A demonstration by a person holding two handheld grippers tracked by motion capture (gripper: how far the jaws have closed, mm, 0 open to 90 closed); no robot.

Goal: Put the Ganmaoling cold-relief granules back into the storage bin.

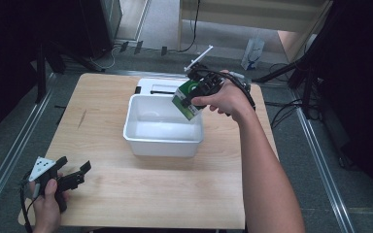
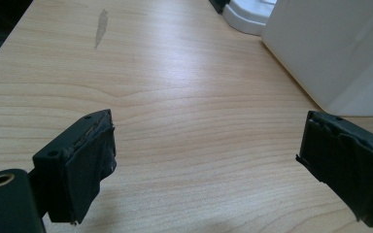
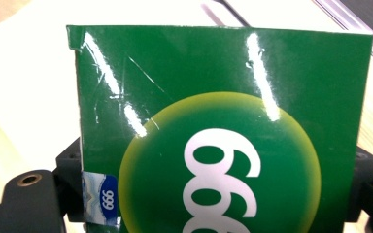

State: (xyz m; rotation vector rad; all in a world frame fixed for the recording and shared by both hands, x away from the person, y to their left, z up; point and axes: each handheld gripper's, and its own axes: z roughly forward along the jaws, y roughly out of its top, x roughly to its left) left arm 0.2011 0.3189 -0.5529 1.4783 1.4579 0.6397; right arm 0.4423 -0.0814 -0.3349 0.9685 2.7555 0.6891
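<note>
A green box with a yellow-green circle and white digits hangs tilted over the right rear corner of a white plastic bin. My right gripper is shut on the green box, one jaw on each side of it. My left gripper rests near the table's front left corner, open. In the left gripper view its two black pads stand wide apart over bare wood, with the bin's white wall ahead to the right.
The wooden table carries the bin at its middle. A white lid or tray lies behind the bin. A grey smear marks the wood at left. Cables and stand legs lie on the floor beyond the table.
</note>
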